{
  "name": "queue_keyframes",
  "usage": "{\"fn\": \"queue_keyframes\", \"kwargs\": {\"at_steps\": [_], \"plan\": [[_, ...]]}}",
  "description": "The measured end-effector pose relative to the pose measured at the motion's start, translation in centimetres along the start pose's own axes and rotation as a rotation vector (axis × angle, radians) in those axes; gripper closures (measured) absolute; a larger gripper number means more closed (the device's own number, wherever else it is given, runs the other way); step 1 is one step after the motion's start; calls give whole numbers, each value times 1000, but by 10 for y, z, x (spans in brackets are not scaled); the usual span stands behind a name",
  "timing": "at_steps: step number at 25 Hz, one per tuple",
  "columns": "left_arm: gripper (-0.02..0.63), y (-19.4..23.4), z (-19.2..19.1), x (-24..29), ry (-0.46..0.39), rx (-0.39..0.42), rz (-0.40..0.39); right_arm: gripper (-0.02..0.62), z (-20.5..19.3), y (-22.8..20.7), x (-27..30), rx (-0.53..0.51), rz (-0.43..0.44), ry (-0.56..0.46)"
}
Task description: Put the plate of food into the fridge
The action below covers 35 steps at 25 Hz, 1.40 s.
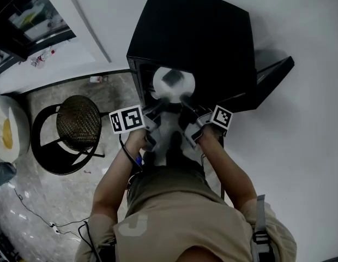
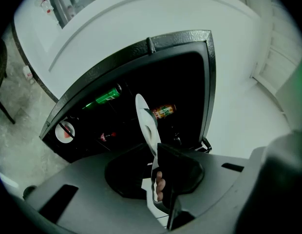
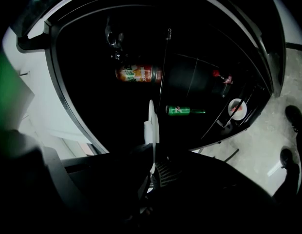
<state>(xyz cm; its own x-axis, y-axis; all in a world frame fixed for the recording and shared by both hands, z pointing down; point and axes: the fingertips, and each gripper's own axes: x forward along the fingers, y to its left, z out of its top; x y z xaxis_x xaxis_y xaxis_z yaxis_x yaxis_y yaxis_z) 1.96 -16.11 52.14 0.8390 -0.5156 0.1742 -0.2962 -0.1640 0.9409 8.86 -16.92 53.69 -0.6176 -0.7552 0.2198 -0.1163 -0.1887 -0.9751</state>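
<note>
My left gripper (image 2: 155, 152) is clamped on the near rim of the white plate (image 2: 144, 118), a pad pressing on each face. My right gripper (image 3: 152, 165) is clenched tight on that same near rim. The plate shows edge-on in both gripper views.

In the head view the two grippers sit side by side, and the plate hangs between them right at the open front edge of the black fridge (image 1: 201, 37). There's a dark patch at the plate's middle that I can't make out.

Deeper inside, a green drink container (image 3: 182, 110) lies on its side and an orange-labelled can (image 3: 136, 74) does too, both apart from the plate. The fridge door (image 1: 272, 70) stands swung open on the right. A round wicker stool (image 1: 77, 119) stands on the floor left of the fridge.
</note>
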Motion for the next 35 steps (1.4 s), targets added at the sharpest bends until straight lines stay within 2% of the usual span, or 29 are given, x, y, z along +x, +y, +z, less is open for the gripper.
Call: {"fn": "queue_keyframes", "kwargs": {"at_steps": [6,11,17,23,26,29,35], "plan": [[561,0,-7,12,17,-47,-34,566,5,1,7,-1,-8,6],[574,4,-2,15,-44,-132,-57,566,7,0,12,-11,-21,18],[584,8,13,15,-139,-216,-60,565,6,6,18,-76,-27,57],[584,10,18,18,-169,-216,-57,565,4,4,8,-78,-16,73],[584,11,20,19,-176,-215,-59,565,-1,-3,3,-85,-40,85],[584,10,22,21,-173,-205,-57,565,-1,-6,4,-98,-64,79],[584,10,23,26,-152,-170,-61,565,-4,1,20,-153,-50,104]]}}
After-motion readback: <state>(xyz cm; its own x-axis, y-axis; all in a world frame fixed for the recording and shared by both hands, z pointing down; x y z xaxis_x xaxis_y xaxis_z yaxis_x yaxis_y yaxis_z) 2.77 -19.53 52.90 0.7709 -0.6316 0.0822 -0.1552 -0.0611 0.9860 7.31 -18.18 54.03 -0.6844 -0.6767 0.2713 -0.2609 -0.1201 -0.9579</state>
